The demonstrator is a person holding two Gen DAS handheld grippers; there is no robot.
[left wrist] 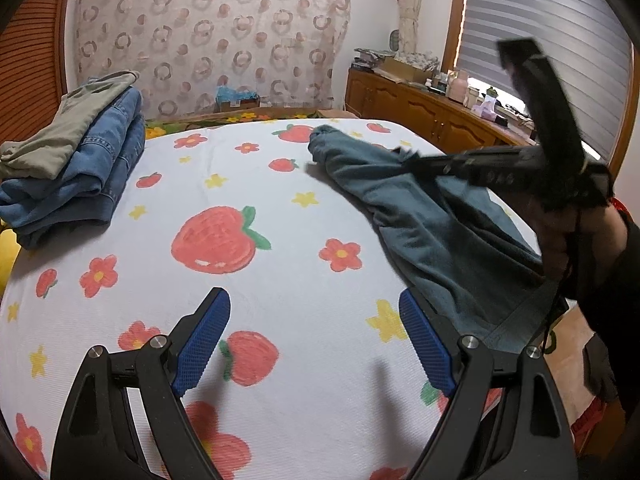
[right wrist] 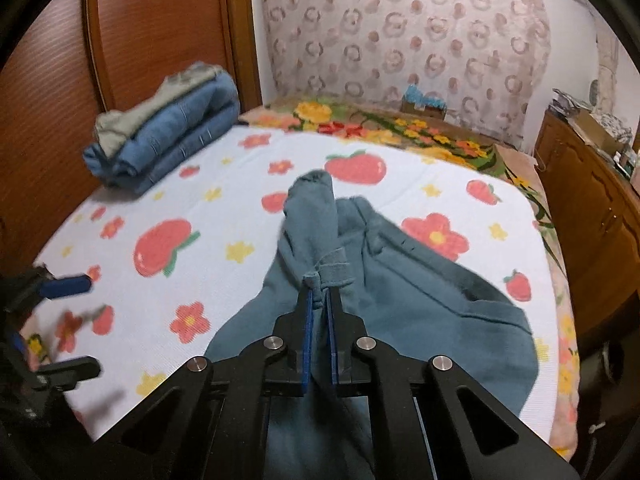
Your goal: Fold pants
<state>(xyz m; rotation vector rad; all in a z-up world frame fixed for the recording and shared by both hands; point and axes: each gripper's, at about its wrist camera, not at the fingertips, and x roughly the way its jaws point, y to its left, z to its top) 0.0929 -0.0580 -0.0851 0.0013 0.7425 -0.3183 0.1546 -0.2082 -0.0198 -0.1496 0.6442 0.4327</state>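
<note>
The right gripper (right wrist: 319, 300) is clamped on a bunched edge of the teal pants (right wrist: 400, 300), which lie crumpled on the strawberry sheet (right wrist: 240, 216), probably to lift and spread them. The left gripper (left wrist: 314, 344) hovers released beside the pants, ready to take a second hold.

Pants (right wrist: 384, 288) lie on the bed (right wrist: 248, 216), right side. Folded stack (right wrist: 168, 144) sits at the far left corner, against the headboard (right wrist: 160, 28). Cabinet (right wrist: 592, 216) stands right of the bed; curtain (right wrist: 400, 28) hangs behind it.
</note>
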